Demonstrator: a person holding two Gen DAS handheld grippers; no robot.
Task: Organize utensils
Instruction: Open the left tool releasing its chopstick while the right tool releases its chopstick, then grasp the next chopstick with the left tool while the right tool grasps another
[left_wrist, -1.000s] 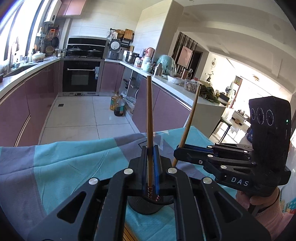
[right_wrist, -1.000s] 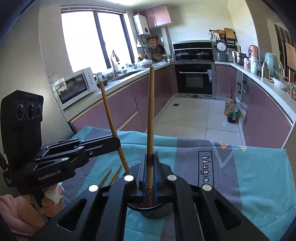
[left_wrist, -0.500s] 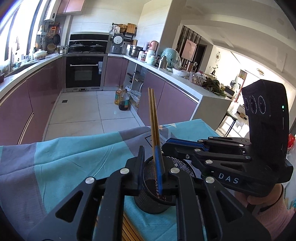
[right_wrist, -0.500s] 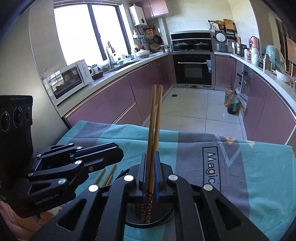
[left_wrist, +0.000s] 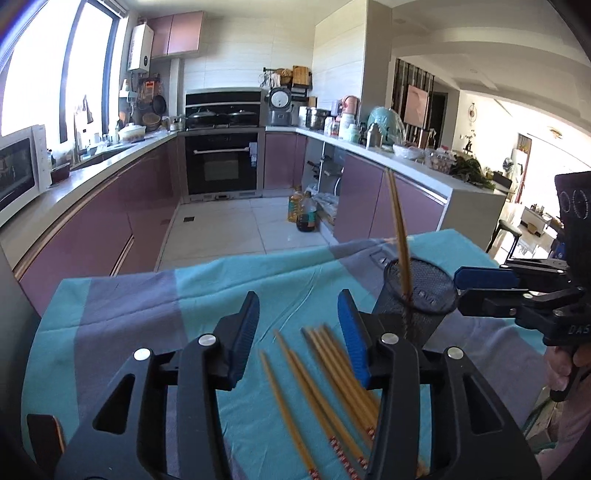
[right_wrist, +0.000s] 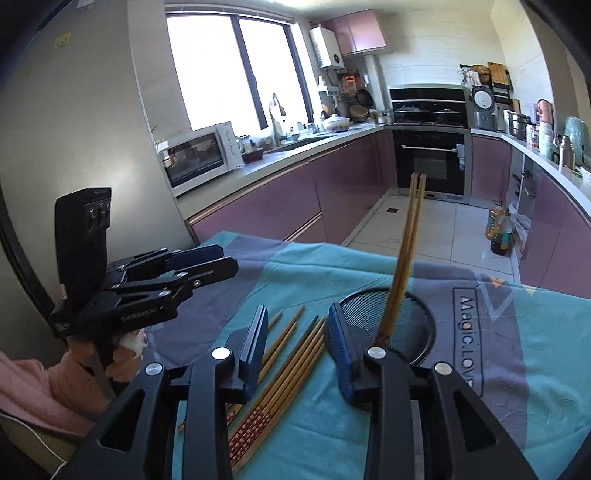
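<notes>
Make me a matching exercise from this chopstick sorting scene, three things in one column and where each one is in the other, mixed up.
Things:
1. pair of chopsticks
2. loose chopsticks
3. mesh holder

Places:
A. lying flat on the cloth
B. standing on the cloth, right of the loose sticks in the right wrist view
C. leaning upright inside the holder

Pairs: 1-C, 2-A, 3-B

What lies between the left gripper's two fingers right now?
Loose chopsticks on the cloth beneath the opening left gripper, none gripped; left wrist view.
</notes>
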